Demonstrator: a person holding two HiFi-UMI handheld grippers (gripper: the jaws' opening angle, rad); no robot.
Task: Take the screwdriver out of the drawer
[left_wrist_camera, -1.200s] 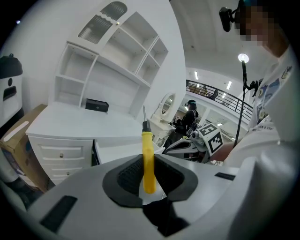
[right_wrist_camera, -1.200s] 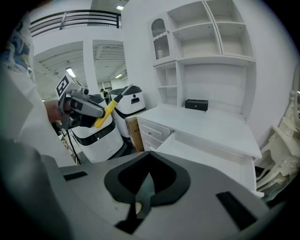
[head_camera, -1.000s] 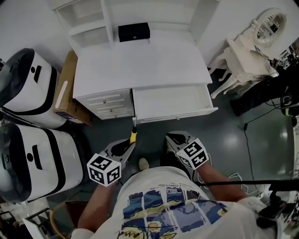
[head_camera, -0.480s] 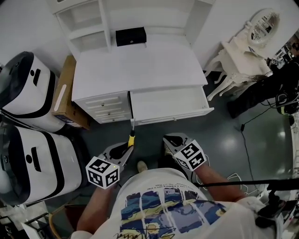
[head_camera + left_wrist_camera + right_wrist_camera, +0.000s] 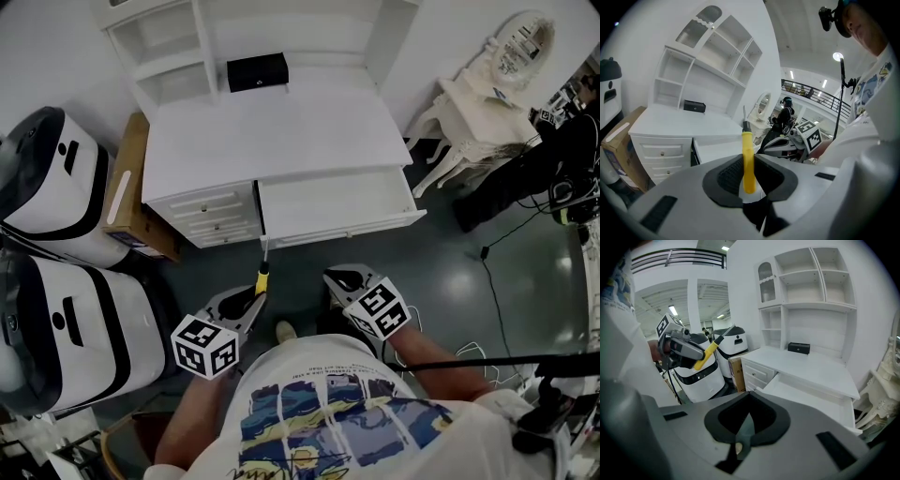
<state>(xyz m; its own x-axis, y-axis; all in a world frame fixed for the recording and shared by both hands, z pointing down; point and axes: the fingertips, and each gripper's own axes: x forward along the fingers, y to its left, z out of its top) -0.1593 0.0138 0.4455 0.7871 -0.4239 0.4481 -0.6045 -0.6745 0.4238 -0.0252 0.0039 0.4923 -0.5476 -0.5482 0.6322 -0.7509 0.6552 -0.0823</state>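
My left gripper (image 5: 255,298) is shut on the yellow handle of the screwdriver (image 5: 263,277), in front of the white desk. The metal shaft points toward the open drawer (image 5: 394,223), whose inside looks bare. In the left gripper view the yellow handle (image 5: 747,159) stands upright between the dark pads, shaft (image 5: 744,114) up. My right gripper (image 5: 339,278) hangs beside it to the right, shut with nothing in it. The right gripper view shows its jaws (image 5: 749,411) pressed together, the left gripper with the screwdriver (image 5: 707,355) at left, and the open drawer (image 5: 811,392) ahead.
A black box (image 5: 257,71) sits at the back of the desk top (image 5: 272,131). Small shut drawers (image 5: 211,214) are left of the open one. Two white machines (image 5: 56,187) and a cardboard box (image 5: 131,187) stand at left, an ornate white table (image 5: 478,103) at right.
The head view has drifted slightly; both grippers and the screwdriver stay where they were.
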